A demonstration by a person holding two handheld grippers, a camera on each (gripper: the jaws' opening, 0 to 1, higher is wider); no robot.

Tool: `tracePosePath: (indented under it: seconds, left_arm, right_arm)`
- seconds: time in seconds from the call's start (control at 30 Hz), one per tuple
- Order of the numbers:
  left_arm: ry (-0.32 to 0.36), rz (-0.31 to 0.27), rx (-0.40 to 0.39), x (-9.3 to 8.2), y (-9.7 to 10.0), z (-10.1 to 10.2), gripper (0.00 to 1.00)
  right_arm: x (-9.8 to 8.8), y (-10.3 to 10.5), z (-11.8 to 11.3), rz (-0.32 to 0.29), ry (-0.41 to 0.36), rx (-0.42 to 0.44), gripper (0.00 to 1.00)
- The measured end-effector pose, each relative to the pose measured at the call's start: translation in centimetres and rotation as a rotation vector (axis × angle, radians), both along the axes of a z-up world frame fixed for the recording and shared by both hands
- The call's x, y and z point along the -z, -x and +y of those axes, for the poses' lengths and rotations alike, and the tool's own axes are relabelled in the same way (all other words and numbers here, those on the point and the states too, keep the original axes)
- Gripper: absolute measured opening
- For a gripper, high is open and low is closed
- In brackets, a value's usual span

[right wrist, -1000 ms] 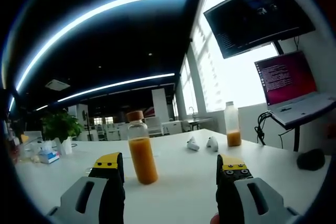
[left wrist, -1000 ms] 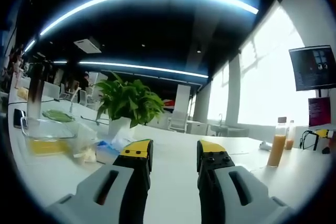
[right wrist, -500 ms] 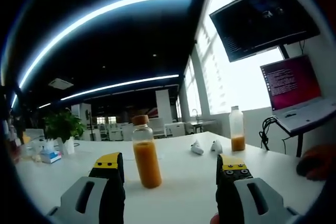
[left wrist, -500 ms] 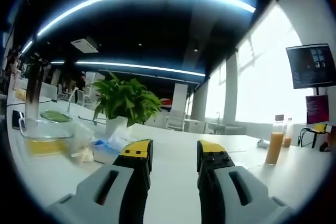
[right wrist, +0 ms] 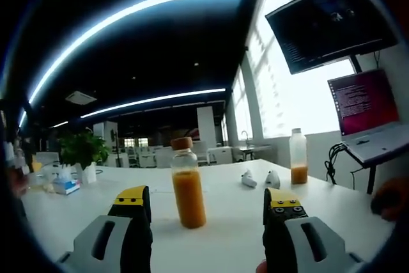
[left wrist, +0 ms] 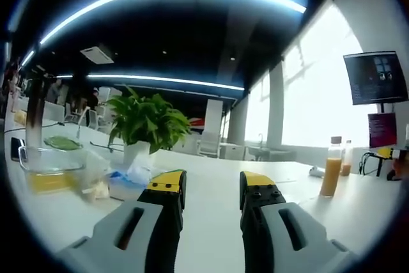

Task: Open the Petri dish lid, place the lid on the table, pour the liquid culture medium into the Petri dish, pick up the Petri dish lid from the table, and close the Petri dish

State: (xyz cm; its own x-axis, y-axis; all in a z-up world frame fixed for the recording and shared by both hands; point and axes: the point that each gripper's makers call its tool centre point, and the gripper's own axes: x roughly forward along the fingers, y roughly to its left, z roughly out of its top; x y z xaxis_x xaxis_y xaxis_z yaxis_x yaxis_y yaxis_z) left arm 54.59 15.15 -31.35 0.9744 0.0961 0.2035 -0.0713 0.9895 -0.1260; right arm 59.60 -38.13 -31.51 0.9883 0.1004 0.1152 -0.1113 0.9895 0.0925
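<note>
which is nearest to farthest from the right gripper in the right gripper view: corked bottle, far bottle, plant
1. Corked bottle, just ahead between the jaws of the right gripper.
2. Far bottle, farther back on the right.
3. Plant, far back on the left.

- Left tool: grey body, black jaws, yellow tips.
- Right tool: grey body, black jaws, yellow tips.
- Counter: plain white.
- Near bottle: clear glass, orange liquid, brown cap.
- Far bottle: clear, orange liquid in the lower part, pale cap.
- Plant: green leaves, white pot.
- Glass container: transparent, yellow contents.
- Laptop: magenta screen with pale text.
- Wall monitor: dark screen.
</note>
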Motion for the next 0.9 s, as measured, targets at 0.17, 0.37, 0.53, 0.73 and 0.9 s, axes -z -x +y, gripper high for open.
tracePosePath:
  seconds: [0.17, 0.37, 0.53, 0.73, 0.9]
  left_arm:
    - [-0.022, 0.009, 0.027, -0.2, -0.5, -0.3, 0.26]
    - [-0.053, 0.041, 0.093, 0.4, -1.5, -0.9, 0.26]
    - [-0.063, 0.047, 0.117, 0.3, -2.0, -0.8, 0.27]
    - [-0.070, 0.037, 0.160, -0.6, -2.7, -1.3, 0.27]
    - [-0.122, 0.044, 0.193, -1.0, -3.5, -2.4, 0.29]
  right_arm:
    - [-0.4, -0.7, 1.6, 0.002, 0.032, -0.071, 0.71]
    - [-1.0, -1.6, 2.7, 0.006, 0.061, -0.110, 0.71]
    - [-1.3, -2.3, 3.7, 0.006, 0.083, -0.156, 0.71]
    - [-1.4, -3.0, 5.2, 0.015, 0.102, -0.214, 0.71]
    - [-1.7, -3.4, 6.0, 0.015, 0.119, -0.238, 0.71]
